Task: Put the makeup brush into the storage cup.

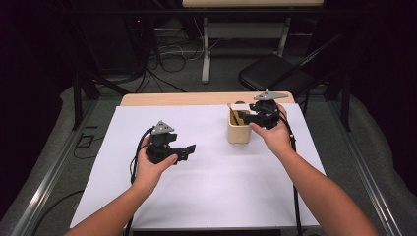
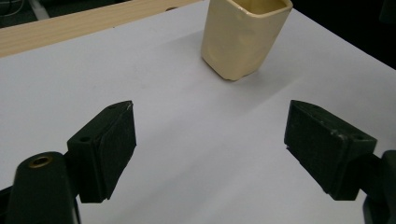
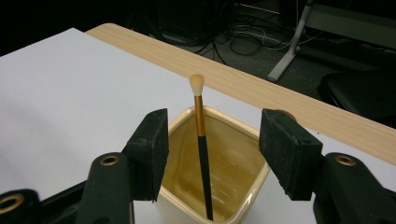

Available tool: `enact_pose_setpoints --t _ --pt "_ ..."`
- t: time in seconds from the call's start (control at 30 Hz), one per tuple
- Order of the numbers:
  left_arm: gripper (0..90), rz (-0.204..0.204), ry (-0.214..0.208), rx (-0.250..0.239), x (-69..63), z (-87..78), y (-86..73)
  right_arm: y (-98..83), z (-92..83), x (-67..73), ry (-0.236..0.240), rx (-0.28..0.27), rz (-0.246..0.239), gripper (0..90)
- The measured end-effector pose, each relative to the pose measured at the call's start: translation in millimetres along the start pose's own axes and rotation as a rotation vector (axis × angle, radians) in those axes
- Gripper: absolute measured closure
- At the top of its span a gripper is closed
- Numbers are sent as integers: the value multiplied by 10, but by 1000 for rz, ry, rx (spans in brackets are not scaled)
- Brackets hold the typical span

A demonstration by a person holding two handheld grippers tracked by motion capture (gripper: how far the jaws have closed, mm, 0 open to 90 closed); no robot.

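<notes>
- High view: a white sheet covers the wooden table. The cream cup stands upright on the sheet, right of centre and towards the far edge. A brush leans inside it, its tip clear of the rim. The right gripper is held level just above and beside the cup's rim, with the right hand behind it. The left gripper hangs over bare sheet, well apart from the cup, in the left hand.
- Left gripper view: the jaws stand wide apart with nothing between them; the pads are bare. The cream cup stands farther off, past the jaws, on the sheet.
- Right gripper view: the jaws stand apart above the cup, one on each side of the brush. Neither pad touches the brush. The brush stands nearly upright in the cup, dark handle down, gold ferrule and pale bristle tip above the rim.
</notes>
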State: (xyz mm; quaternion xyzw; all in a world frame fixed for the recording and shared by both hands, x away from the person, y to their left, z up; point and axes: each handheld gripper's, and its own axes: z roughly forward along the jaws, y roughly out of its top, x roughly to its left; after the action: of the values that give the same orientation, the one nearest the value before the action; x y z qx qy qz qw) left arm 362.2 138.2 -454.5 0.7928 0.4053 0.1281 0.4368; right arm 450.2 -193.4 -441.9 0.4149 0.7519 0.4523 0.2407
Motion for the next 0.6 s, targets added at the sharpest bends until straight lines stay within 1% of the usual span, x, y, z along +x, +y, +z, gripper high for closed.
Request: enact_pose_setpoints --t 0.17,0.4,0.6 --pt "171 -5 -3 0 9 -12 2 9 -44 24 3 11 -18 417" --pt "171 -10 -7 2 9 -18 2 31 -103 82 23 15 -32 415" --pt "171 -10 -12 6 22 -33 2 43 -172 135 41 20 -56 413"
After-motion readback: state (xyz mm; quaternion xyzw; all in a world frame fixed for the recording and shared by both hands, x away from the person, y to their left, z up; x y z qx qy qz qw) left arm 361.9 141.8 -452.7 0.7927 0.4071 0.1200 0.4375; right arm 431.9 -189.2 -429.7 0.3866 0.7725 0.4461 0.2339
